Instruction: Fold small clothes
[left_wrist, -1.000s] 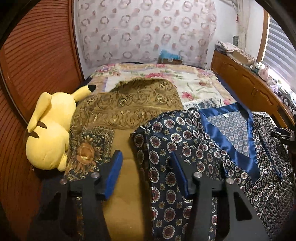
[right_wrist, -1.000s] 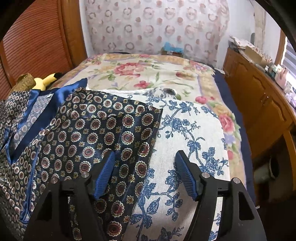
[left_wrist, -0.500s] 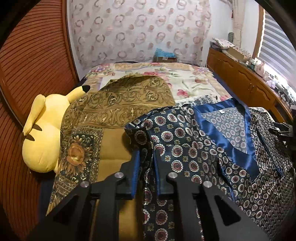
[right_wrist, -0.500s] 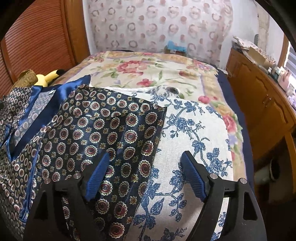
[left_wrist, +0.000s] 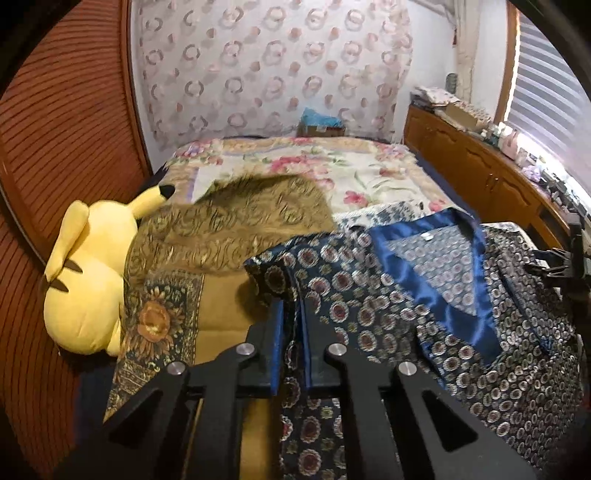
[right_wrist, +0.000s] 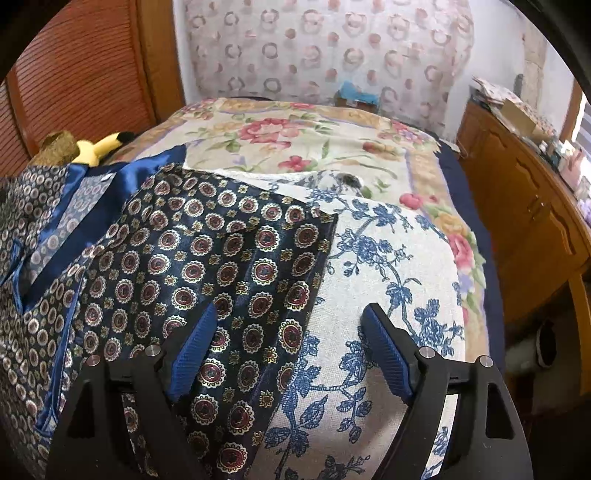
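**One edge pinched, the other waiting**

Our left gripper (left_wrist: 293, 332) has just closed its fingers on the left edge of the satin pyjama top (left_wrist: 388, 295), which lies spread on the bed (right_wrist: 295, 129) over a blue-floral cloth (right_wrist: 388, 266). We hold it there to carry that side across. Our right gripper (right_wrist: 288, 350) hangs with fingers wide apart astride the opposite edge, gripping nothing. The fabric looks slick, medallion-printed, with a glossy blue collar.

My left gripper (left_wrist: 293, 328) jaws just closed from wide apart, now clamping left edge of dark navy satin medallion-print garment (left_wrist: 354, 306); fabric bunches there. My right gripper (right_wrist: 288, 354) jaws spread slightly wider, gripping nothing.
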